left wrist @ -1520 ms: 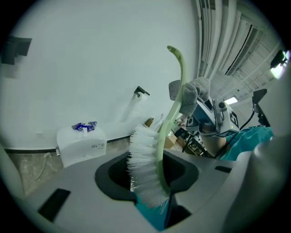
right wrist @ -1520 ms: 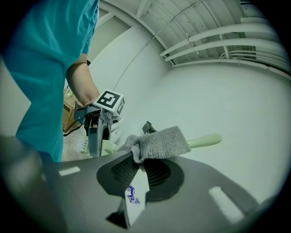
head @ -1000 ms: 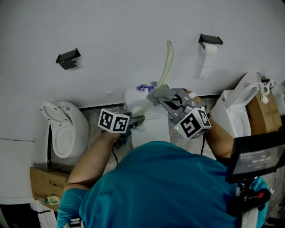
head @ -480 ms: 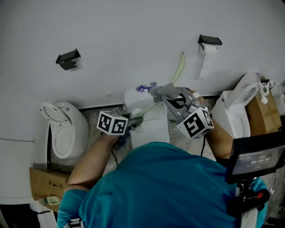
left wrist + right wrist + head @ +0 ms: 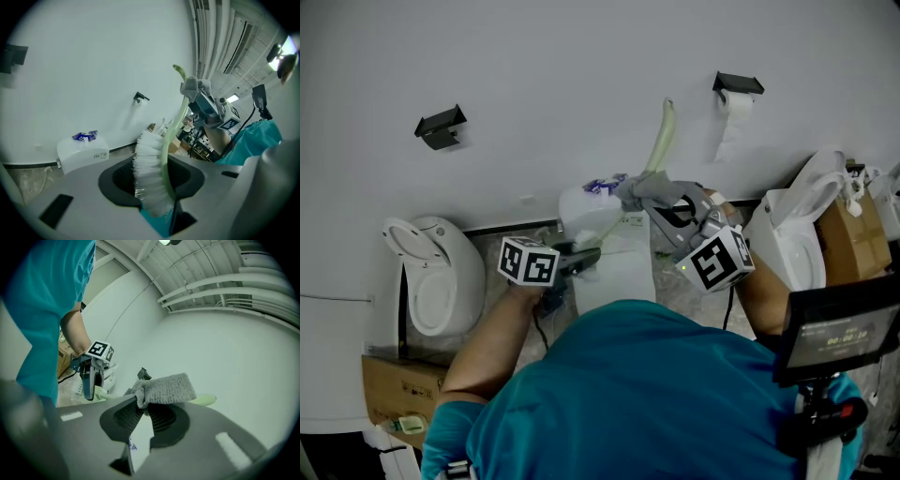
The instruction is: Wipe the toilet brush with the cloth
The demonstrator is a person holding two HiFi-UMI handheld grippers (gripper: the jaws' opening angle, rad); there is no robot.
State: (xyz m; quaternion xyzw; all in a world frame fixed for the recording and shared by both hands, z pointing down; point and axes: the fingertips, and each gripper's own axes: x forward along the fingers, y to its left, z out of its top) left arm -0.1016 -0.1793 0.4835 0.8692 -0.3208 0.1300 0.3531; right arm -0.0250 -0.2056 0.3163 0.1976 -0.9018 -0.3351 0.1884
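The toilet brush has a pale green handle (image 5: 659, 136) and white bristles (image 5: 147, 168). My left gripper (image 5: 584, 256) is shut on the brush at its head end, and the bristles stand between its jaws (image 5: 152, 183). The handle slants up toward the wall. My right gripper (image 5: 643, 199) is shut on a grey cloth (image 5: 639, 186) that lies against the handle about halfway up. In the right gripper view the cloth (image 5: 165, 389) is bunched between the jaws, with the handle's tip (image 5: 205, 401) showing behind it. The left gripper (image 5: 91, 373) shows at that view's left.
Below the grippers is a white toilet tank (image 5: 589, 214) with a purple packet (image 5: 606, 184) on top. More toilets stand at left (image 5: 431, 277) and right (image 5: 795, 225). A paper roll holder (image 5: 737, 84) and a black bracket (image 5: 441, 124) hang on the wall. Cardboard boxes (image 5: 855, 234) stand nearby.
The handle's tip swung to the right, then came partly back. The left gripper's cube drifted slightly left. Both grips are unchanged.
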